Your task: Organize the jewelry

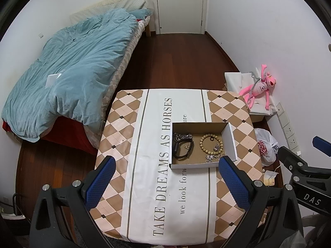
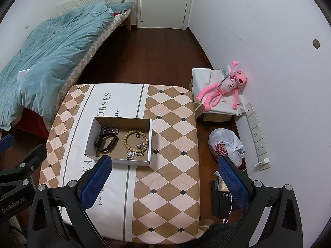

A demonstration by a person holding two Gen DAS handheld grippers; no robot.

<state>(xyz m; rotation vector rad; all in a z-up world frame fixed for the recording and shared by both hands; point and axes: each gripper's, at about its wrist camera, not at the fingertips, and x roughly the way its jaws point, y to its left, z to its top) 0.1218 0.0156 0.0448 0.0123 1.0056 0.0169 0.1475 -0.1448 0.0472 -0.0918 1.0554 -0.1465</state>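
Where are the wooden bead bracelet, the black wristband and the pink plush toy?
Wooden bead bracelet (image 2: pixel 126 139): right wrist view, on its left beads.
Black wristband (image 2: pixel 98 141): right wrist view, on its dark oblong face.
Pink plush toy (image 2: pixel 228 86): right wrist view, on its torso.

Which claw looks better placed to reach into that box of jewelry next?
Probably the left claw: the box sits centered between its open fingers. The right claw, also open, points right of the box, toward bare tablecloth.
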